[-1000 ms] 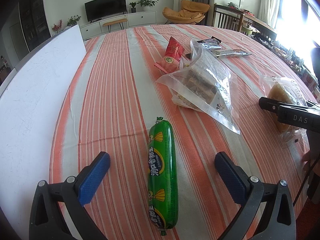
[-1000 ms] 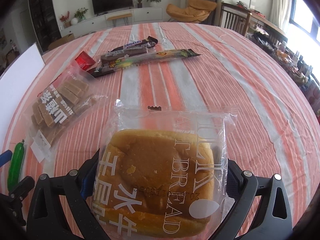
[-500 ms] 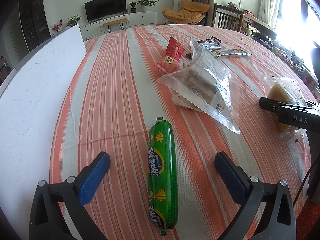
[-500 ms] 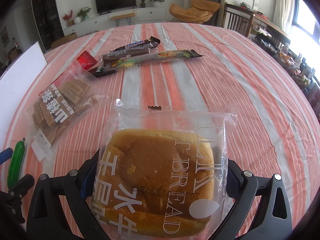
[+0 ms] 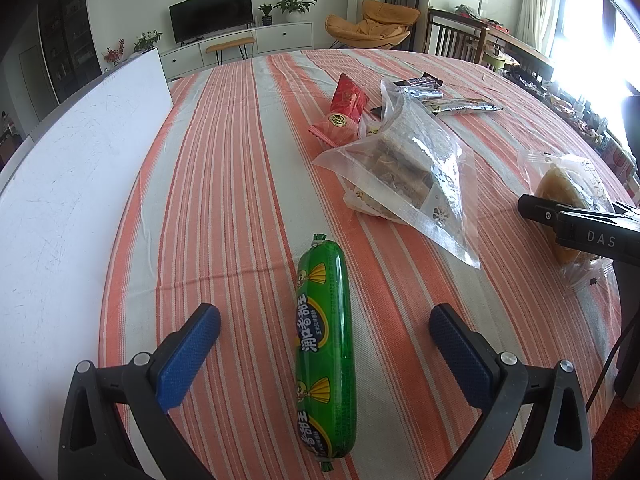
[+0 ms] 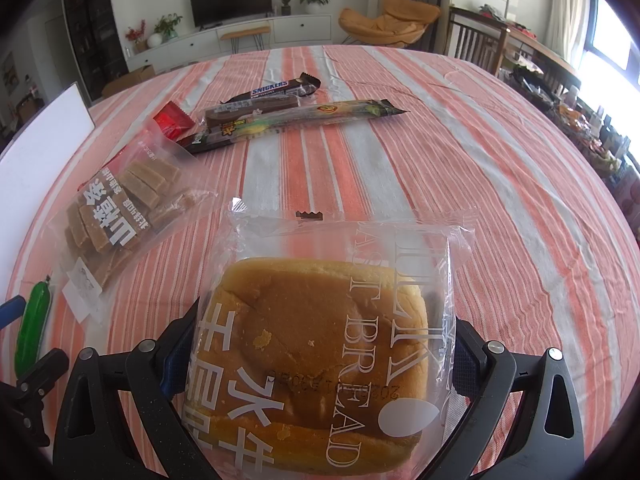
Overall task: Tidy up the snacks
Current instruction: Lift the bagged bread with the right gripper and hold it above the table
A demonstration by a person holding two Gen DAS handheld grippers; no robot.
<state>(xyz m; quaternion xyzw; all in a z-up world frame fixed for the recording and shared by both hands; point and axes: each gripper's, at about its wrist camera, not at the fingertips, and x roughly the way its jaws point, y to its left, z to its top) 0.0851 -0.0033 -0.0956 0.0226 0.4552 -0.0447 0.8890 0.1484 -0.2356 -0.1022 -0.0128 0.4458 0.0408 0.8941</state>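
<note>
The left tongs [image 5: 325,330] are wide around the green sausage [image 5: 325,344]; the right tongs [image 6: 320,352] hold the bread bag [image 6: 320,344].

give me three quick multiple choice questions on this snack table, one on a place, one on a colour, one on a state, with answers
1. Where does the green plastic-wrapped sausage lie?
A. between the left hand-held gripper's open fingers
B. on the white board
C. under the bread

2. What colour are the striped tablecloth's broad bands?
A. blue and yellow
B. orange and pale grey
C. green and black

3. What is the right hand-held gripper doing?
A. hanging empty
B. gripping a chocolate bar
C. its fingers flank the clear-bagged square bread

Answers: 1 A, it lies on the cloth between the blue pads; 2 B, both views show it; 3 C, bread fills the gap.
</note>
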